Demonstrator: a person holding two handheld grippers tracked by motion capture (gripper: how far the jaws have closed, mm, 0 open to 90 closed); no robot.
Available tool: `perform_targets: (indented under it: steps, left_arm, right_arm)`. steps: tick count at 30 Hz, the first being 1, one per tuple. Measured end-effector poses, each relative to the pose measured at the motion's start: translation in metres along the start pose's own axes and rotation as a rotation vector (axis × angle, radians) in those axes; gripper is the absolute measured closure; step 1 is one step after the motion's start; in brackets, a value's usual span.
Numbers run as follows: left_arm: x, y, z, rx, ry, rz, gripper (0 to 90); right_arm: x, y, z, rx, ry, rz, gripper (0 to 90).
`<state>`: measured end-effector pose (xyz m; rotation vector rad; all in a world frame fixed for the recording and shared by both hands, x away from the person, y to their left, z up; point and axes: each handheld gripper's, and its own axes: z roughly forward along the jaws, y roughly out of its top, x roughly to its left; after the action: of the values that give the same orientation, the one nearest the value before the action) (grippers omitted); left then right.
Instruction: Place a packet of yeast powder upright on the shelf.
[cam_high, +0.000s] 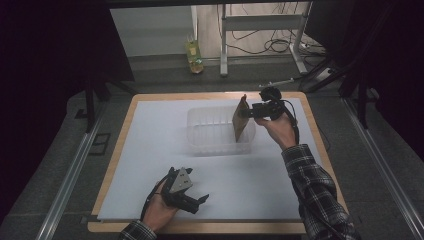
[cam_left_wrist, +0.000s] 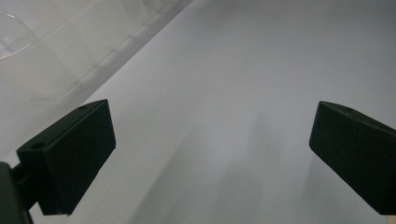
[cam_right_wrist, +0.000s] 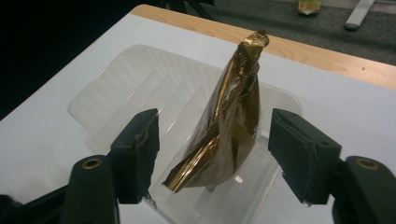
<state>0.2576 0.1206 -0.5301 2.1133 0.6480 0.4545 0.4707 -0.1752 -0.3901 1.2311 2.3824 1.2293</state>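
A gold foil pouch (cam_right_wrist: 223, 126) is stood in the clear tray (cam_high: 201, 141) between the released right hand-held gripper (cam_right_wrist: 212, 149), while the left hand-held gripper (cam_high: 196, 201) is held spread above the desk (cam_high: 150, 150).

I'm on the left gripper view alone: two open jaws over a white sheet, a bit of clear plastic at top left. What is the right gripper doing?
Observer: The right gripper is at the right end of the clear tub, its jaws open on either side of a gold foil pouch, with a gap on each side.
Operator: Is the pouch lying flat in there?
Observer: No, it stands on edge inside the clear tub, its crimped end up above the rim.
Operator: Where does my gripper sit relative to the tub?
Observer: The left gripper is near the table's front edge, on the person's side of the clear tub and apart from it.
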Motion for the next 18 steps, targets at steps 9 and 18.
perform_targets:
  steps: [9,18]
  left_arm:
    - [-0.001,0.0,0.001,0.001,-0.001,0.0,0.3]
    - [-0.001,0.0,0.001,0.002,0.0,0.006,0.3]
  right_arm:
    - [0.01,-0.006,-0.006,-0.019,0.03,-0.058,25.7]
    - [0.022,-0.013,-0.015,-0.05,0.034,-0.129,18.7]
